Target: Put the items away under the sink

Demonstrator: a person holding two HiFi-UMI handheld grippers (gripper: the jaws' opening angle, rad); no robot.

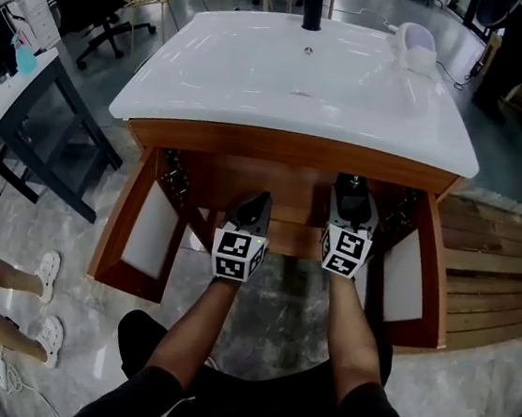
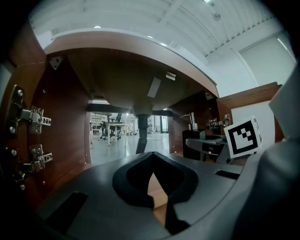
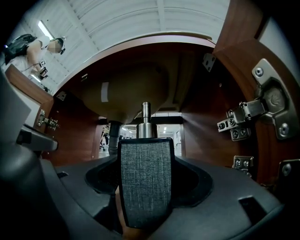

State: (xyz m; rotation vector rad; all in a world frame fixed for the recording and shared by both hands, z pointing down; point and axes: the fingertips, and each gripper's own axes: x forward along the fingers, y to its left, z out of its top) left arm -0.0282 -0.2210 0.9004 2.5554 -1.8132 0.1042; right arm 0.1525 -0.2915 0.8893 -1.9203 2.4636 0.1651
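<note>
The right gripper [image 3: 145, 202] has its jaws clamped on the sides of a grey soap dispenser [image 3: 145, 168], which stands upright with its pump on top, probably so it can be set down on its base. It sits at frame centre, inside the open vanity cabinet [image 1: 290, 202] under the sink [image 1: 301, 76]. The left gripper [image 2: 153, 182] has its jaws together and empty. The drain pipe [image 2: 141, 126] hangs behind, a door hinge [image 3: 241, 124] is at right, and both doors [image 1: 149, 232] stand open.

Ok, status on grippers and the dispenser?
Left gripper shut, empty. Right gripper shut on soap dispenser, inside the open cabinet. Only drain pipe ahead.
</note>
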